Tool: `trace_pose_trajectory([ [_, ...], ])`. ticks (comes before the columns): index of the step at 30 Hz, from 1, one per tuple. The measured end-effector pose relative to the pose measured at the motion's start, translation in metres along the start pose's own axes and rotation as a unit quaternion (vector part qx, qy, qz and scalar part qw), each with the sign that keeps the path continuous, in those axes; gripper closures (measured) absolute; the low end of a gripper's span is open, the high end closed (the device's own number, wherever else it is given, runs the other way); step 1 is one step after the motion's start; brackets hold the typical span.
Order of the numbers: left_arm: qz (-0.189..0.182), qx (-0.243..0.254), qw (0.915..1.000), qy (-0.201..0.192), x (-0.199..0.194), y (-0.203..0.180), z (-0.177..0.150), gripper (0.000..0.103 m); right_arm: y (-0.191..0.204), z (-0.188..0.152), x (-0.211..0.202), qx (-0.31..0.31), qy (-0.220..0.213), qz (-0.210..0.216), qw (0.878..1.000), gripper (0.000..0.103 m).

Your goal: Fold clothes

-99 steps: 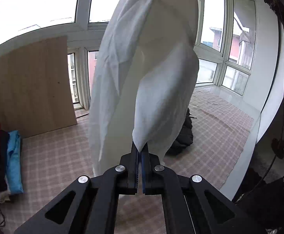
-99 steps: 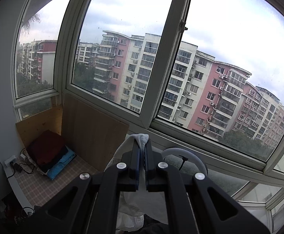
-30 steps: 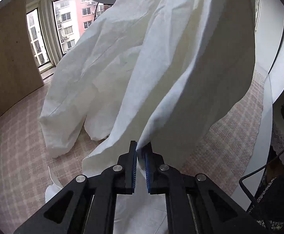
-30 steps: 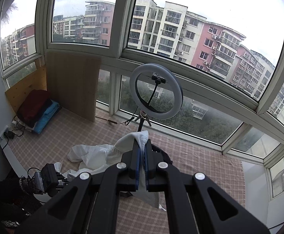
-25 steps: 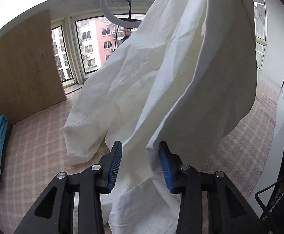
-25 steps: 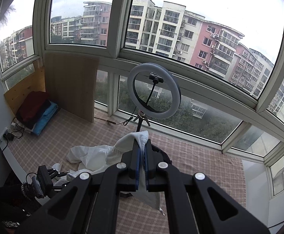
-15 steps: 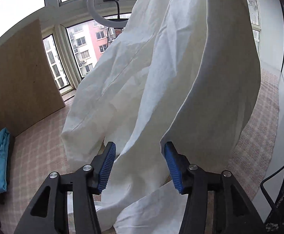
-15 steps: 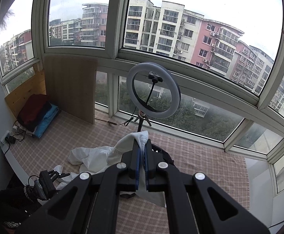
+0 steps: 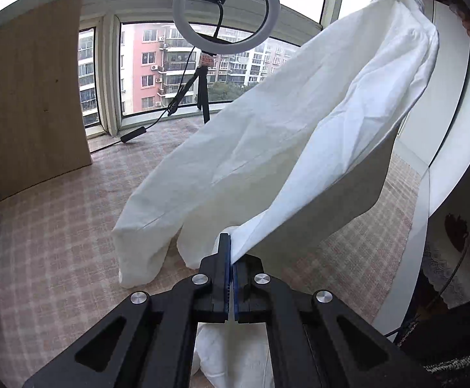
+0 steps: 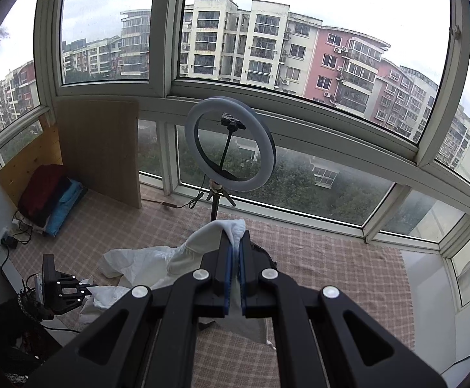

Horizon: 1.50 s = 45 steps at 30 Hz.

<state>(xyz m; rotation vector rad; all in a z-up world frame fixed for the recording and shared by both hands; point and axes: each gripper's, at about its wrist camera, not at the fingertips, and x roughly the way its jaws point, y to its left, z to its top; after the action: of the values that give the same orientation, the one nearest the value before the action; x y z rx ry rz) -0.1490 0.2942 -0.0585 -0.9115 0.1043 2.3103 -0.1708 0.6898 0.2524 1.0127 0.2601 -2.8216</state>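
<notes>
1. White garment [image 9: 299,135] hangs stretched in mid-air from 1 o'clock down to centre, above the checked floor [image 9: 57,242].
2. Left gripper [image 9: 230,255], jaws just closed, pinches its lower edge.
3. Right gripper [image 10: 235,245] is clamped on its upper end.
4. Ring light [image 10: 230,148] stands at 12 o'clock before bay windows.

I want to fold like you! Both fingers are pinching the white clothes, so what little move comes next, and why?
Probably pull the two grippers apart to stretch it flat. The left gripper, just closed, and the right gripper each pinch the white garment, which hangs bunched and wrinkled above the checked floor mat.
</notes>
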Motion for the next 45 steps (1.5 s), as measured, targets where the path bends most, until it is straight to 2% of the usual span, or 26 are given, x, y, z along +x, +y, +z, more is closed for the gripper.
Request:
trace_pose_trajectory([
  [3, 0.068, 0.017, 0.9964, -0.047, -0.068, 0.02, 0.029, 0.103, -0.003, 0.012, -0.004, 0.008, -0.025, 0.017, 0.999, 0.099],
  [5, 0.115, 0.033, 0.9898, -0.078, -0.113, 0.033, 0.049, 0.103, 0.0, 0.026, -0.011, 0.012, -0.052, 0.029, 0.998, 0.099],
  [10, 0.221, 0.087, 0.9609, -0.143, -0.209, 0.048, 0.088, 0.103, 0.031, 0.06, -0.058, 0.014, -0.124, 0.055, 0.991, 0.099],
  [14, 0.265, 0.106, 0.943, -0.171, -0.272, 0.054, 0.09, 0.103, 0.067, 0.072, -0.118, 0.012, -0.181, 0.067, 0.981, 0.099],
  [16, 0.271, 0.119, 0.9372, -0.185, -0.303, 0.055, 0.083, 0.103, 0.086, 0.071, -0.148, 0.015, -0.208, 0.069, 0.975, 0.099],
  [17, 0.264, 0.119, 0.9378, -0.191, -0.317, 0.057, 0.078, 0.103, 0.098, 0.069, -0.155, 0.011, -0.21, 0.058, 0.976, 0.099],
  [19, 0.239, 0.11, 0.9506, -0.164, -0.323, 0.07, 0.068, 0.103, 0.123, 0.067, -0.149, 0.002, -0.167, 0.031, 0.985, 0.099],
  [21, 0.234, 0.115, 0.9579, -0.119, -0.318, 0.083, 0.056, 0.103, 0.138, 0.063, -0.142, 0.022, -0.128, 0.049, 0.99, 0.1],
  [22, 0.232, 0.12, 0.9595, -0.104, -0.318, 0.087, 0.051, 0.103, 0.145, 0.059, -0.147, 0.033, -0.127, 0.054, 0.99, 0.1],
  [24, 0.218, 0.124, 0.9608, -0.119, -0.341, 0.087, 0.043, 0.103, 0.159, 0.051, -0.169, 0.042, -0.15, 0.055, 0.986, 0.1],
  [26, 0.213, 0.13, 0.9593, -0.133, -0.367, 0.086, 0.039, 0.102, 0.171, 0.045, -0.196, 0.043, -0.171, 0.053, 0.983, 0.1],
  [29, 0.219, 0.149, 0.9544, -0.137, -0.404, 0.071, 0.029, 0.102, 0.191, 0.042, -0.228, 0.025, -0.175, 0.024, 0.984, 0.1],
  [33, 0.227, 0.164, 0.9482, -0.15, -0.436, 0.061, 0.023, 0.102, 0.204, 0.046, -0.25, 0.012, -0.192, 0.009, 0.981, 0.1],
  [36, 0.237, 0.165, 0.9481, -0.133, -0.425, 0.066, 0.028, 0.102, 0.207, 0.057, -0.234, -0.002, -0.188, -0.007, 0.982, 0.1],
  [38, 0.245, 0.166, 0.9478, -0.119, -0.414, 0.07, 0.032, 0.102, 0.207, 0.067, -0.205, -0.015, -0.173, -0.011, 0.985, 0.1],
  [41, 0.254, 0.155, 0.9512, -0.082, -0.383, 0.085, 0.037, 0.102, 0.204, 0.085, -0.132, -0.034, -0.133, -0.005, 0.991, 0.1],
  [45, 0.272, 0.129, 0.9535, -0.012, -0.3, 0.127, 0.042, 0.102, 0.199, 0.116, 0.005, -0.061, -0.079, 0.005, 0.995, 0.1],
])
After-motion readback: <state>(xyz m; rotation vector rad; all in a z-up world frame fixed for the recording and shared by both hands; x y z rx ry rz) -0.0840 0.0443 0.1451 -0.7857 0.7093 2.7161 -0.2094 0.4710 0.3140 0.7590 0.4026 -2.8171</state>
